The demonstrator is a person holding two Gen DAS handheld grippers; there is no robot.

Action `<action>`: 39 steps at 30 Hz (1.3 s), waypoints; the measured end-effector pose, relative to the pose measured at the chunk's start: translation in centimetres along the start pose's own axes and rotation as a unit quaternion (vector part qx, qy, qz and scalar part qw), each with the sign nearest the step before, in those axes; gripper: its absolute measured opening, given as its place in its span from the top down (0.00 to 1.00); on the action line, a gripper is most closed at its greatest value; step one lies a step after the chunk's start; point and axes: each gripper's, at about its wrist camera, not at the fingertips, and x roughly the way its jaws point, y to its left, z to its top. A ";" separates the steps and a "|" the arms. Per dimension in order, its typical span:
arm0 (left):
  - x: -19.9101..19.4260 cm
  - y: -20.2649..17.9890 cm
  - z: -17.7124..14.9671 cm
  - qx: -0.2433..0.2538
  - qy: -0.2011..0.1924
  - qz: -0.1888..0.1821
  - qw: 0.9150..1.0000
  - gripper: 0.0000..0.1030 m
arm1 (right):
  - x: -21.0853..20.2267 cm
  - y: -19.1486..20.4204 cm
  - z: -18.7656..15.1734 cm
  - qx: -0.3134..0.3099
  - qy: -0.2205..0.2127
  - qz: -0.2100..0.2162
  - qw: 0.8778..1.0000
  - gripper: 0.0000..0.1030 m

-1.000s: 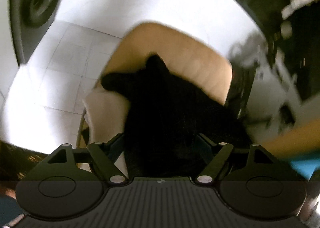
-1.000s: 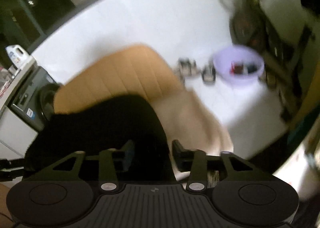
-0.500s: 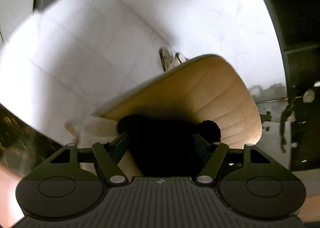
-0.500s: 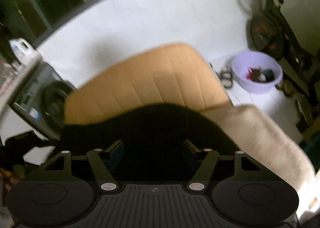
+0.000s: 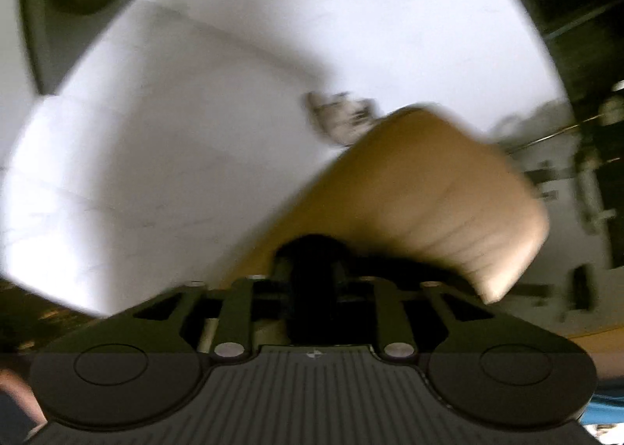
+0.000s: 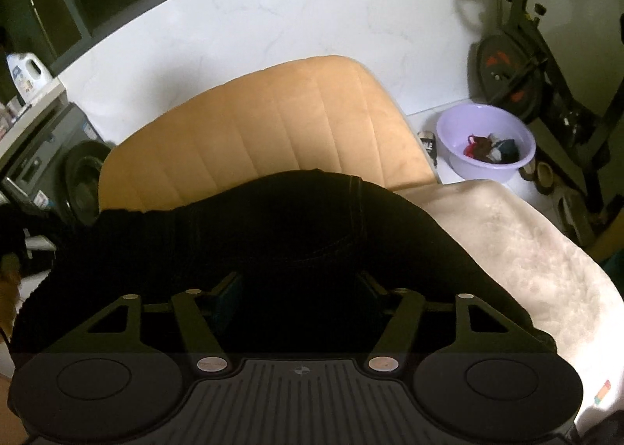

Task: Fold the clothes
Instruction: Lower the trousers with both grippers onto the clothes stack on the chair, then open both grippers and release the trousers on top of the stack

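Black jeans, likely soft and fairly heavy, lie draped over the cream seat of the tan chair, the right gripper wide over them, the left gripper narrowed on dark cloth; the stitched seam looks the firmest hold.

We've got the orange chair back rising straight ahead, walling off the far side, and the black garment heaped across the middle. To the right the cream cushion lies bare, open room there. Beyond it, the lilac basin and exercise bike crowd the floor (left view too blurred to judge).
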 end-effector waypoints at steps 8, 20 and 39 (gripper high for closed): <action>-8.1 -8.8 -5.3 0.160 -0.060 0.006 0.985 0.13 | -2.3 3.3 0.2 -0.072 -0.059 -0.048 0.995 0.17; -4.5 -13.2 -14.8 0.227 -0.036 0.096 0.968 0.05 | 0.0 3.7 -1.9 -0.147 -0.016 -0.058 0.987 0.09; -5.8 -18.9 -18.4 0.195 -0.074 0.158 0.965 0.00 | -3.2 -2.4 -0.4 -0.096 0.005 -0.002 0.995 0.01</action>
